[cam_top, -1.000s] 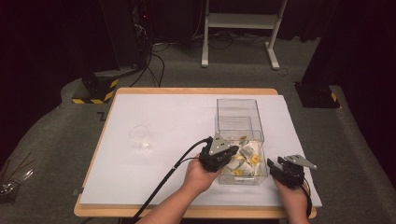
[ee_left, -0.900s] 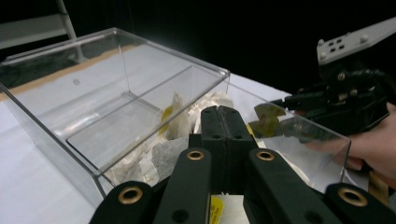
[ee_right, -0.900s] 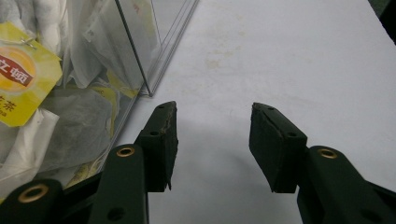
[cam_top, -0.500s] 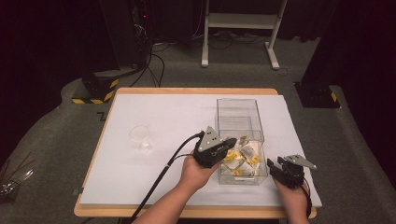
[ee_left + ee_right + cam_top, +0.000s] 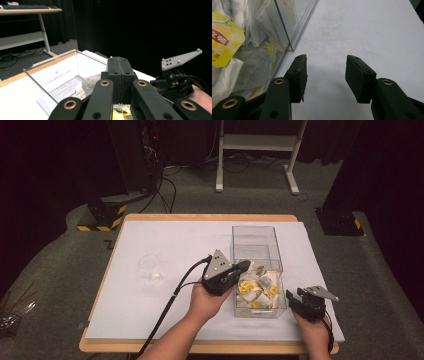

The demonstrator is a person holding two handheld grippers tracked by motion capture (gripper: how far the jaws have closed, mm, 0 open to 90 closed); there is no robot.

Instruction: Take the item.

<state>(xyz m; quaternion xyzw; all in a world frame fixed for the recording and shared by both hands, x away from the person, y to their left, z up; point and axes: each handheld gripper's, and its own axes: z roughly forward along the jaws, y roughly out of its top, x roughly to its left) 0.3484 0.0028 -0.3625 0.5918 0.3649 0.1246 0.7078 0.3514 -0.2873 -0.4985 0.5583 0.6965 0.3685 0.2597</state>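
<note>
A clear plastic box (image 5: 255, 236) stands on the white table, its near half heaped with tea bags (image 5: 260, 287) that carry yellow tags. My left gripper (image 5: 244, 266) hovers at the box's left wall, pointing over the bags. In the left gripper view its jaws (image 5: 119, 63) are pressed shut with nothing visible between the tips; a grey tea bag (image 5: 88, 84) and the box (image 5: 58, 75) lie beyond. My right gripper (image 5: 296, 296) rests on the table just right of the box, open. In the right gripper view, the gripper (image 5: 325, 75) faces bare tabletop beside the box wall (image 5: 287, 30) and a tagged tea bag (image 5: 224, 42).
A small clear cup (image 5: 149, 263) sits on the left part of the white table cover (image 5: 190, 240). The left gripper's cable (image 5: 170, 302) trails toward the front edge. Desk legs (image 5: 220, 160) and floor cables lie beyond the table.
My left gripper has shifted slightly up and to the left, from over the tea bags toward the box's left wall. The right gripper has stayed put.
</note>
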